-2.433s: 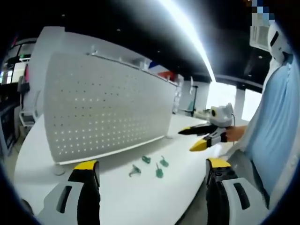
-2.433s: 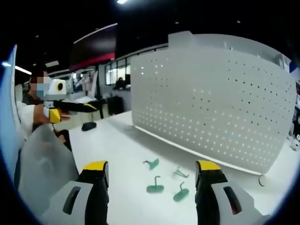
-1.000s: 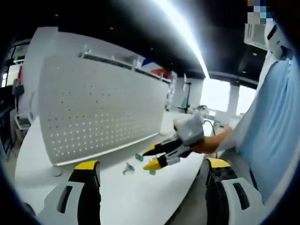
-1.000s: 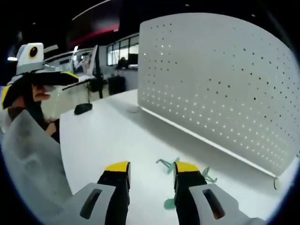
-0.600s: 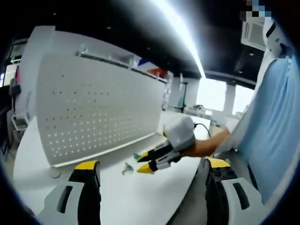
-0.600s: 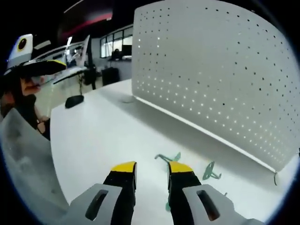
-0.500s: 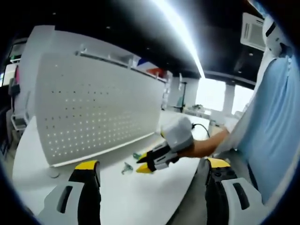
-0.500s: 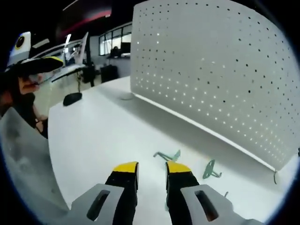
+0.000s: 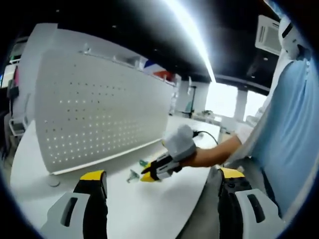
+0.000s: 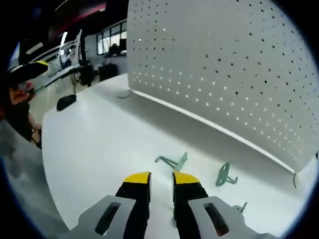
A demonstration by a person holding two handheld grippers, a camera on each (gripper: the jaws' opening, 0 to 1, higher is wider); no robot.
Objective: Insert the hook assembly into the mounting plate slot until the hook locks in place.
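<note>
Green hooks on white table; right hand-held gripper nearly closed beside them, left hand-held gripper wide.

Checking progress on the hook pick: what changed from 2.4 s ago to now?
The right tool came from beside the person down to the table among the green hooks, and its jaws narrowed from wide apart to a thin gap. Whether it grips a hook is hidden. The left tool stayed raised and open, the pegboard upright, and the visible hooks lie where they were.

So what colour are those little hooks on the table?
Green; the hooks show best in the right gripper view.
</note>
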